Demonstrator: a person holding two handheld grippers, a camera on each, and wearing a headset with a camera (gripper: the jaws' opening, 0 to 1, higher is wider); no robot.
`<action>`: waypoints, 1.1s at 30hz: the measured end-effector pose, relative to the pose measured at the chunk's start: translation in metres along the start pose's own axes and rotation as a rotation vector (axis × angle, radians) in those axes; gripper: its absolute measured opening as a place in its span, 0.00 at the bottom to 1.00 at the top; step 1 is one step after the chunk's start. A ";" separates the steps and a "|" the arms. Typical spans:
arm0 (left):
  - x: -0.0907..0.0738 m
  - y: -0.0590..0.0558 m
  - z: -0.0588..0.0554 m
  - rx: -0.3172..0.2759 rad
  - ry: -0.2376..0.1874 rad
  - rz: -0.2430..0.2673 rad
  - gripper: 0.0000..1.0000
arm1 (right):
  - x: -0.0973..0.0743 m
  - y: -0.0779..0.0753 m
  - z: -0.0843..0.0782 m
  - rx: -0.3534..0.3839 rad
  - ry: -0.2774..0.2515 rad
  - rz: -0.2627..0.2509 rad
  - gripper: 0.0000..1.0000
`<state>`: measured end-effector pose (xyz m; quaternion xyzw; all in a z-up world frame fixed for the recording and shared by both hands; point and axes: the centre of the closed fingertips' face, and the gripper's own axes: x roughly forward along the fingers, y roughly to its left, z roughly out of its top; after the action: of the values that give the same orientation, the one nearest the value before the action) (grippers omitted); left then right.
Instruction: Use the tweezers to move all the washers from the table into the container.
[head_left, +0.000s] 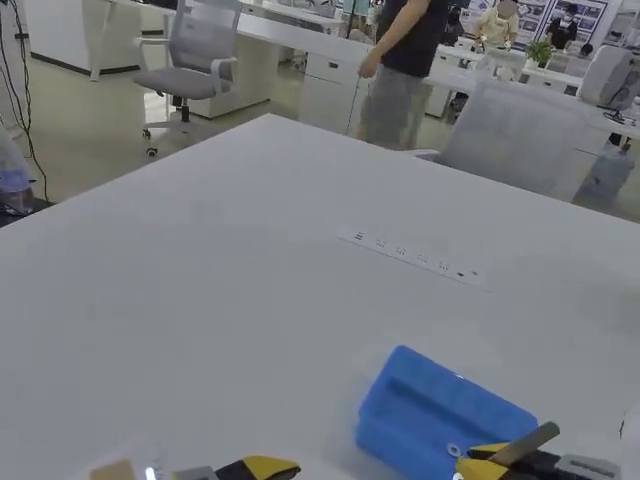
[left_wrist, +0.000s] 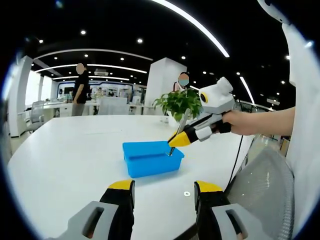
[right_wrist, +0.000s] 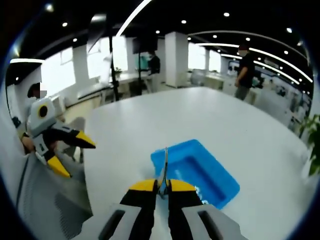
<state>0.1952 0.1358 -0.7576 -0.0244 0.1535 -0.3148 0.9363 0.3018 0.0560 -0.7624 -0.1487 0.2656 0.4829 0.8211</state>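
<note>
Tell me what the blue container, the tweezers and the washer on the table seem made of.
The container looks like moulded plastic: uniform matte blue, rounded edges. The tweezers are probably metal: thin, dull grey sheen. The washer is a small pale ring, likely metal, but too small to be sure.

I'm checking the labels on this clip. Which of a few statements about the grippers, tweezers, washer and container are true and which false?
1. The right gripper is shut on the tweezers. True.
2. The container is red. False: it is blue.
3. A washer lies on the table, outside the container. True.
4. The left gripper grips a washer. False: its jaws stand open and empty.
</note>
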 end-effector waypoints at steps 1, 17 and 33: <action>0.000 0.000 0.000 0.000 0.000 0.000 0.46 | 0.001 -0.003 0.002 -0.002 -0.003 0.001 0.05; 0.001 0.000 -0.003 -0.004 0.010 0.000 0.46 | 0.054 -0.046 -0.001 0.089 0.037 0.024 0.05; 0.002 -0.001 -0.003 -0.006 0.012 0.000 0.46 | 0.080 -0.054 -0.029 0.092 0.137 0.031 0.05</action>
<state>0.1954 0.1344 -0.7605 -0.0253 0.1601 -0.3145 0.9353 0.3720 0.0716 -0.8331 -0.1395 0.3452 0.4716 0.7994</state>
